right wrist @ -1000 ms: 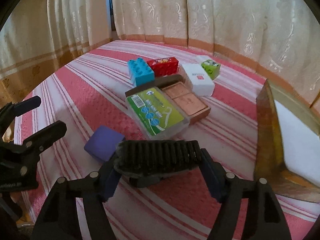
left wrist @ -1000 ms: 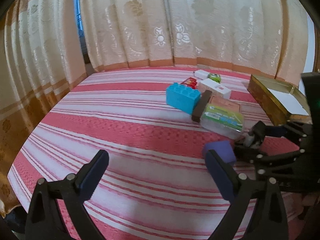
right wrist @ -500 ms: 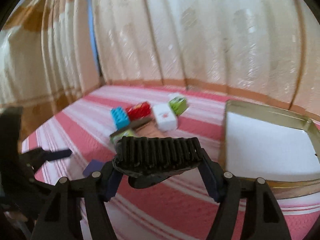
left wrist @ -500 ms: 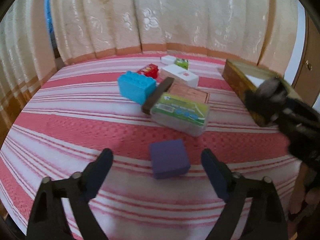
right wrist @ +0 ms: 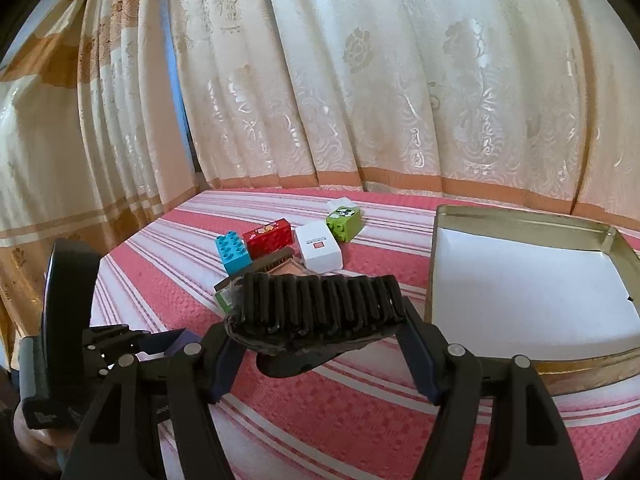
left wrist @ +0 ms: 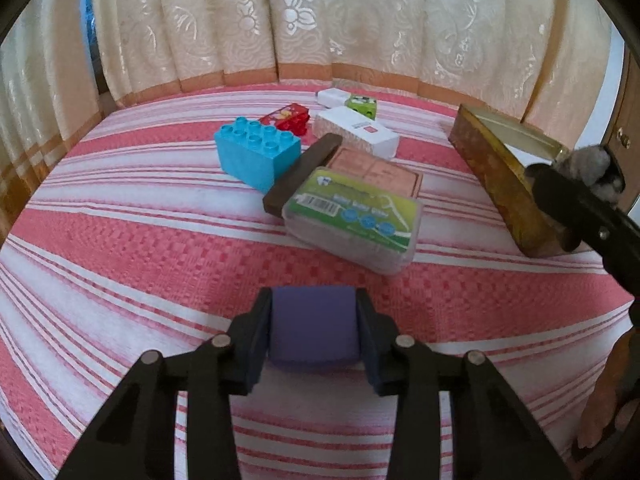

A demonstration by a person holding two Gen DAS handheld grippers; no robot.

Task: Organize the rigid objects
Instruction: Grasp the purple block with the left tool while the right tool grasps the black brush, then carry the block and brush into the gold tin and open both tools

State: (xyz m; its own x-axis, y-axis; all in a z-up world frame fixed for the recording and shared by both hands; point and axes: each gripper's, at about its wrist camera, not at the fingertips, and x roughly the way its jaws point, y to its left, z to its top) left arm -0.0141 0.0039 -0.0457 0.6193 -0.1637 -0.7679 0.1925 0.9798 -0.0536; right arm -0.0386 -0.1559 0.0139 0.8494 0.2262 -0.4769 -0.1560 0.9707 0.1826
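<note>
Pink-and-white striped cloth covered the bed (left wrist: 120,240), with cream curtains (right wrist: 400,80) hung behind it. At the right side sat the gold tin (right wrist: 436,264), its white floor bare. Beside it lay the unsorted cluster: a green-labelled floss box (left wrist: 352,220) resting partly on a copper case (left wrist: 380,168), a dark bar (left wrist: 304,172), a white box (left wrist: 356,130), and blue (left wrist: 256,152), red (left wrist: 290,118) and green (left wrist: 362,105) bricks.

Half a second before, the left gripper (left wrist: 314,330) had been wide open short of the purple block (left wrist: 314,326). Now its fingers were pressed against both sides of the block, which seemed not yet lifted off the cloth. The grasp looked made, so a lift toward the tin was probably next.

Meanwhile the right gripper (right wrist: 320,320), clamped across a black ribbed comb (right wrist: 316,306), had swung from low over the cluster to hang just beside the tin's near-left corner. That piece looked ready to be lowered in, the first into the tin.
</note>
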